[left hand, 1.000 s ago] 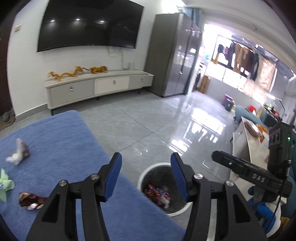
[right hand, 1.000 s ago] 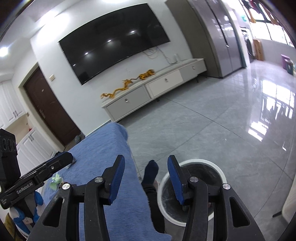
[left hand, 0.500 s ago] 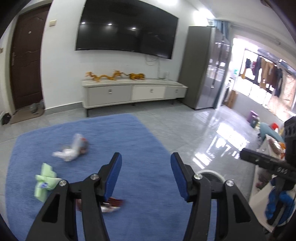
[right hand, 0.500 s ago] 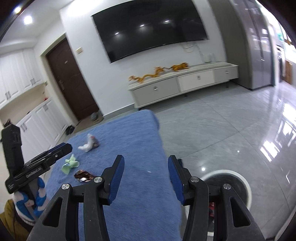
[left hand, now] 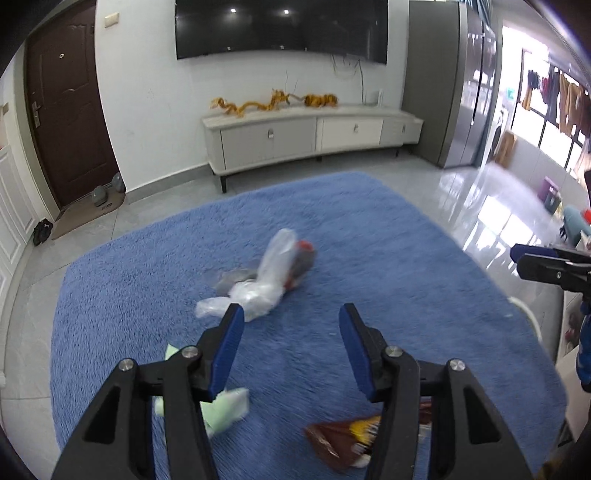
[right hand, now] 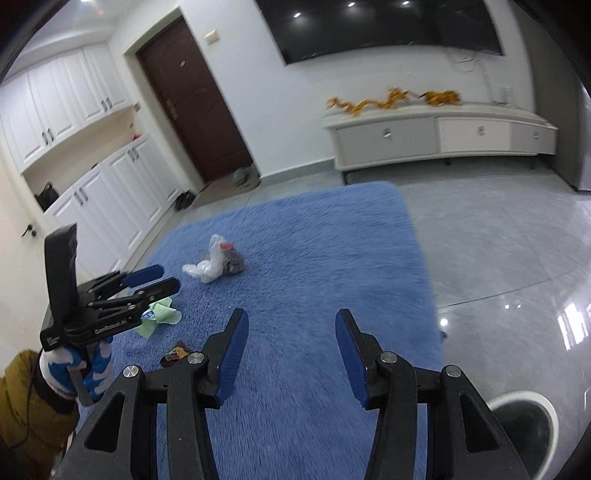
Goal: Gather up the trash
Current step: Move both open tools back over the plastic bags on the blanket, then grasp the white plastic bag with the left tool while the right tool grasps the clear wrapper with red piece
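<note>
Three pieces of trash lie on the blue rug [left hand: 369,236]: a clear plastic bag with dark contents [left hand: 273,273], a crumpled green paper [left hand: 225,406] and a brown snack wrapper [left hand: 343,435]. My left gripper [left hand: 291,347] is open and empty, hovering just above the green paper and the wrapper. My right gripper [right hand: 288,354] is open and empty over the rug. The right wrist view also shows the bag [right hand: 218,262], the green paper [right hand: 162,314], the wrapper [right hand: 175,354], the left gripper [right hand: 147,280] and the white-rimmed bin [right hand: 521,417] at lower right.
A white TV cabinet [left hand: 314,136] stands against the far wall under a large TV [left hand: 280,26]. A brown door [left hand: 66,122] is at the left, white cupboards [right hand: 92,177] along the left wall. Glossy grey tile [right hand: 498,240] lies right of the rug.
Both grippers have swung left, away from the bin and over the rug. The left gripper has come closer to the trash; the bag, green paper and wrapper now fill its view.
</note>
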{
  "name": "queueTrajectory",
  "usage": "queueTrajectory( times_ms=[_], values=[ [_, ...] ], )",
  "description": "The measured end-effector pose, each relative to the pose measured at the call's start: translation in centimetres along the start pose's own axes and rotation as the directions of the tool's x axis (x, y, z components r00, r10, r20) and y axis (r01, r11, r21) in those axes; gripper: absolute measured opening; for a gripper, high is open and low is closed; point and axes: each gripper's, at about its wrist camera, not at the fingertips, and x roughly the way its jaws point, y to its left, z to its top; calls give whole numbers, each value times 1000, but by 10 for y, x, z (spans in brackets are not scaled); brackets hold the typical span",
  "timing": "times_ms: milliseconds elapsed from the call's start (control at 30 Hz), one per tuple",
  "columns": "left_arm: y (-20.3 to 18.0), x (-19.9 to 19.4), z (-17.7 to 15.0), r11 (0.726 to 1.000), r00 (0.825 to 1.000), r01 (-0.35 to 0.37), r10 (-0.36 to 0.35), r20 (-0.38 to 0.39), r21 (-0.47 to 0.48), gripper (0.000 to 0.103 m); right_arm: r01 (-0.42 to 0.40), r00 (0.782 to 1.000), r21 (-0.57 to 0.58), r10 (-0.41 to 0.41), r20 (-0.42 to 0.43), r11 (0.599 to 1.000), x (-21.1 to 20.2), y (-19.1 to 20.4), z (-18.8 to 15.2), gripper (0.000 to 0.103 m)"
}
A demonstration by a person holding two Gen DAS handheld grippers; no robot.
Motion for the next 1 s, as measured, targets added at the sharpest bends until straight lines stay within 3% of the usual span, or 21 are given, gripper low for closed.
queueTrajectory(
  times_ms=[167,500,667,1000],
  values=[
    [10,29,4,998,999,-27,29,-42,49,45,-57,997,-35,55,-53,998,45,6,15,47],
    [14,58,12,994,997,-23,31,-76,104,42,-128,986,-92,118,-114,987,97,23,31,47],
    [11,67,11,991,995,-39,50,-90,130,34,-154,981,-96,141,-130,983,116,28,38,47],
    [30,62,9,999,998,-9,13,-64,49,27,-198,973,-97,183,-140,975,148,38,45,47]
  ],
)
